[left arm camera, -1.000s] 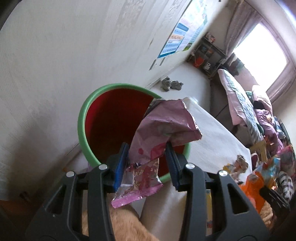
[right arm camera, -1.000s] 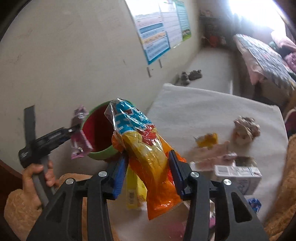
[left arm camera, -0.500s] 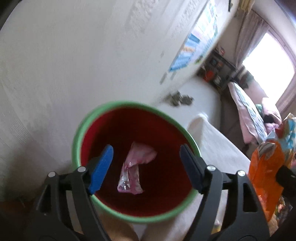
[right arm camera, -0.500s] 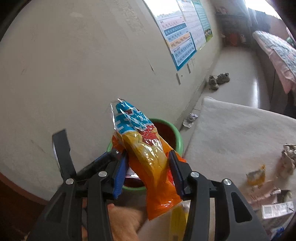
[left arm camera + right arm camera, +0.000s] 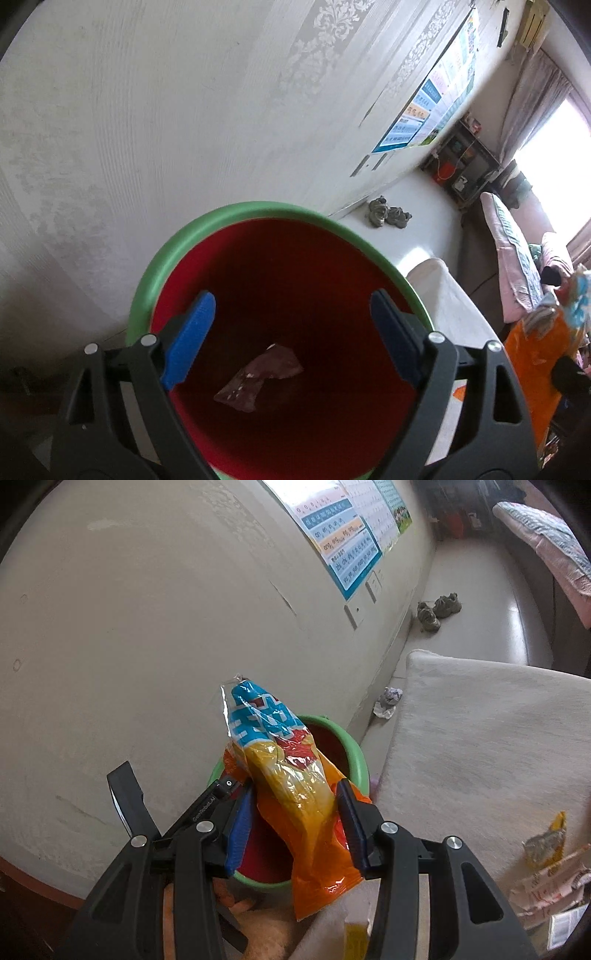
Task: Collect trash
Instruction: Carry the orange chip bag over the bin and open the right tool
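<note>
Left tongs just opening wide over bin, pink wrapper inside (lying flat), right tongs gripping orange snack bag

Your left gripper is over the red bin w/ green rim, jaws just opened wide, nothing btwn them; pink wrapper lies inside.

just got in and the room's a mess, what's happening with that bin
A person with a gripper in each hand is collecting trash into the green bin. The left gripper hangs over it, its jaws having just opened, nothing between them; a pink wrapper lies at the bottom. The right gripper holds an orange bag by the bin. More wrappers wait on the mat.
</note>
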Motion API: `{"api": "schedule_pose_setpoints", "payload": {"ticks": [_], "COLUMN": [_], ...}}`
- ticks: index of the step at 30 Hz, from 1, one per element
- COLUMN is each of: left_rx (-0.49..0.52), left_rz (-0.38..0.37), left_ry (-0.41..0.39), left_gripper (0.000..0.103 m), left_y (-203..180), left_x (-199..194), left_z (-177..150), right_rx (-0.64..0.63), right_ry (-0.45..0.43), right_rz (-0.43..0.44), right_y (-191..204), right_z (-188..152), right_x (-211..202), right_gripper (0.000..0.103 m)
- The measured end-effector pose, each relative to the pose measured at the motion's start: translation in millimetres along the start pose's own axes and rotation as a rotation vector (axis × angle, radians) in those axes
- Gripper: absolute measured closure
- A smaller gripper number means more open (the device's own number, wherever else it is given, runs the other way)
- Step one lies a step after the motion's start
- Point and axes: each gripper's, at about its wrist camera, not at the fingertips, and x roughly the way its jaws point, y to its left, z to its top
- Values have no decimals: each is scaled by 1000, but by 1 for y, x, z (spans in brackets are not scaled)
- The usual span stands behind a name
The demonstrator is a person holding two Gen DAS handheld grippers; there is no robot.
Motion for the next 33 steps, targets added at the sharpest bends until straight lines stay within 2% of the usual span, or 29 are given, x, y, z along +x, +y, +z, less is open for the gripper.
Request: {"api": "schedule_pose_setpoints", "payload": {"ticks": [4, 8, 15, 20, 23, 27, 29, 33], "left_rx": [-23, -29, 3, 48, 25, 9, -13, -83], "left_rz": [-12, -20, -8, -17, -39, -3, 20, 49], "left_ry": [18, -26, -66, -31, 9, 45, 63, 31], "left_gripper": [18, 11, 6, 6, 6, 6, 6, 6], "left_y": [0, -2, -10, -17, -14, -11, -8, -2], "left_x": [12, 11, 16, 15, 11, 7, 6, -15], "left_z": [-3, -3, -3, -7, -12, -17, -17, -26], "right_rx": [2, 10, 38, 37, 46, 42, 32, 51], "right_ry": [8, 1, 4, 9, 10, 16, 13, 8], "right_rz": [31, 63, 81, 59, 58, 58, 45, 59], "right_y": [3, 8, 7, 4, 1, 7, 11, 12], "right_z": [9, 18, 21, 19, 16, 12, 14, 14], "right_x": [12, 24, 38, 43, 43, 44, 45, 40], "right_gripper": [59, 59, 59, 59, 59, 58, 56, 37]}}
